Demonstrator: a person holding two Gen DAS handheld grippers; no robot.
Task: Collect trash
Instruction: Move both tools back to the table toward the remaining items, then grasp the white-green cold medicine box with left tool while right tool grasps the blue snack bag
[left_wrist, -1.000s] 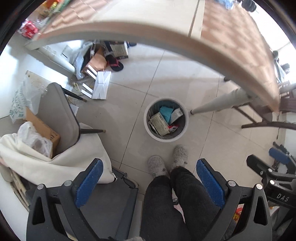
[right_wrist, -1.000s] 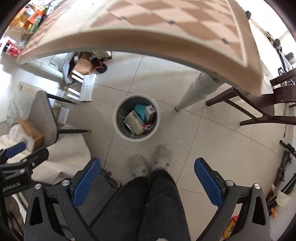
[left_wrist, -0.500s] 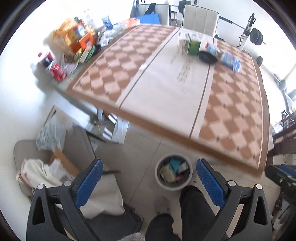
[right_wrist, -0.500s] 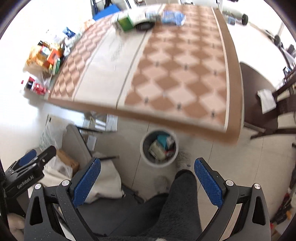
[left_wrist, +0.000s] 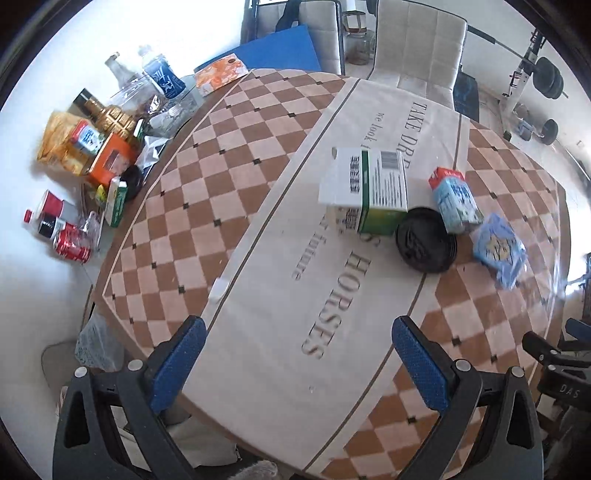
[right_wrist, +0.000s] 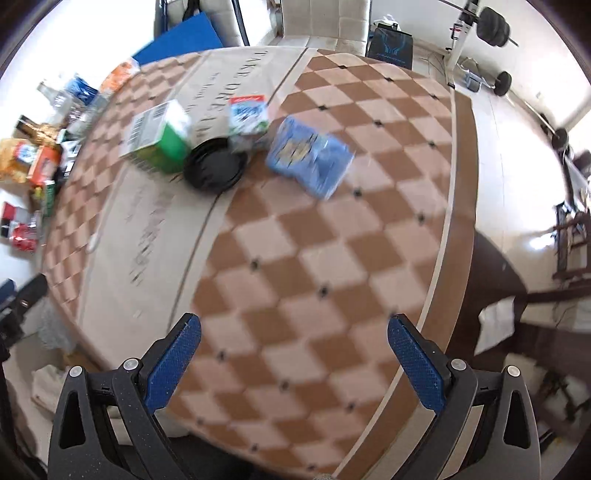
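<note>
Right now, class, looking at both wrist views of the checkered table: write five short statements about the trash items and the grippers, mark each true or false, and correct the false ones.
1. The left gripper is open and empty. True.
2. The round black plastic lid sits on top of the green-and-white cardboard box. False: it lies on the checkered table beside the box.
3. The right gripper holds the blue plastic packet. False: it is open and empty.
4. The small light-blue carton lies between the box and the packet. True.
5. The table is bare. False.
</note>
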